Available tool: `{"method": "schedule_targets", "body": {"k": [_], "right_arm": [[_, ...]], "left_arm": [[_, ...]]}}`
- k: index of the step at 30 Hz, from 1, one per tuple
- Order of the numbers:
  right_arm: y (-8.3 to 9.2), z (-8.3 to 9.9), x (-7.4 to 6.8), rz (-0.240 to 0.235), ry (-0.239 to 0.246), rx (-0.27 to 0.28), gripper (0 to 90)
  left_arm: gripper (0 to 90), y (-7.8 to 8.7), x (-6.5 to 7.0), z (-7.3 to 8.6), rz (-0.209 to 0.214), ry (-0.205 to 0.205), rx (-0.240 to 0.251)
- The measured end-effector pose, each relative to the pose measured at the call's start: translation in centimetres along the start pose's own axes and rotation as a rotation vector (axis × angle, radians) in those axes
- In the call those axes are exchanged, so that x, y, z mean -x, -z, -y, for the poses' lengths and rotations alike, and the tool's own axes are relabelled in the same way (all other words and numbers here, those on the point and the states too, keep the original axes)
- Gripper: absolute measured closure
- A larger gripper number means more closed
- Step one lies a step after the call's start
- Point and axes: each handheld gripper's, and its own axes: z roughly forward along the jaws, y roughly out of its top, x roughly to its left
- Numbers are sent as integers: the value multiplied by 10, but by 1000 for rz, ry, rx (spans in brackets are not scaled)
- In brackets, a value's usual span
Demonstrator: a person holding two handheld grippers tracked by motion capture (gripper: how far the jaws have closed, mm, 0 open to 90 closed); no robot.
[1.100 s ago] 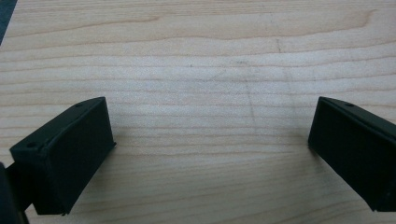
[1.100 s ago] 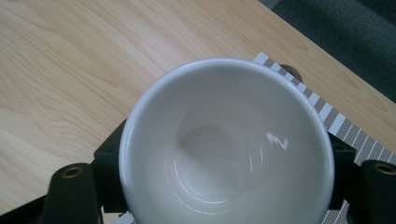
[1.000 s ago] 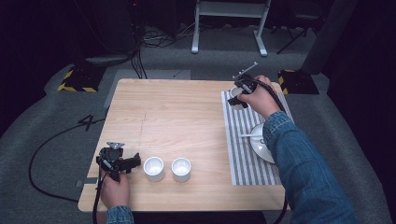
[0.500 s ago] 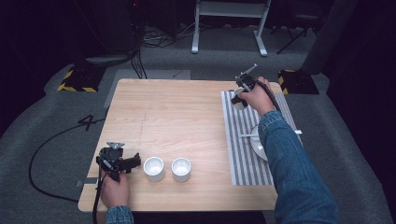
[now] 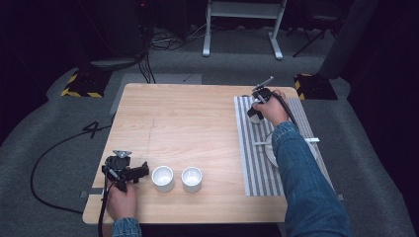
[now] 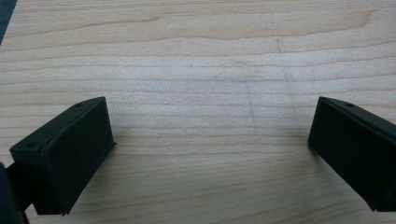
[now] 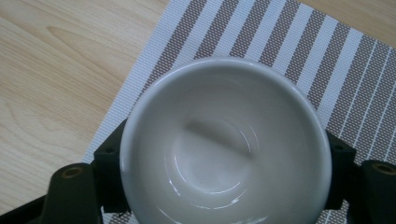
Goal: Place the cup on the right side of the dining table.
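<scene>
From the high view, the pale wooden worktop (image 5: 197, 128) has broad bare room across its middle and far-left part. The right tool (image 5: 257, 106) hangs over the far end of the grey-and-white striped woven placemat (image 5: 252, 163), well in from the worktop's far edge, with a small white ceramic cup (image 5: 254, 117) under it. The left tool (image 5: 129, 173) sits near the front-left corner, just beside two more small white ceramic cups (image 5: 163, 177). A white plate (image 5: 271, 153), largely hidden by the denim sleeve, seems to lie on the placemat. Grey carpet surrounds the worktop.

In the left gripper view, the left tool (image 6: 210, 140) stands wide apart over bare wood, gripping nothing.

In the right gripper view, the right tool (image 7: 224, 172) clamps the cup (image 7: 224, 149) by its sides, one pad on each flank. The cup is upright, empty, above the placemat's (image 7: 299, 51) corner by the wood.
</scene>
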Motion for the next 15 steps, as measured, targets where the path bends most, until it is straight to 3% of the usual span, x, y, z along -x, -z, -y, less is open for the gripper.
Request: {"method": "schedule_targets", "body": {"k": [15], "right_arm": [[-10, 8, 0, 4, -10, -31, 267]], "left_arm": [[2, 0, 0, 0, 0, 0, 0]]}}
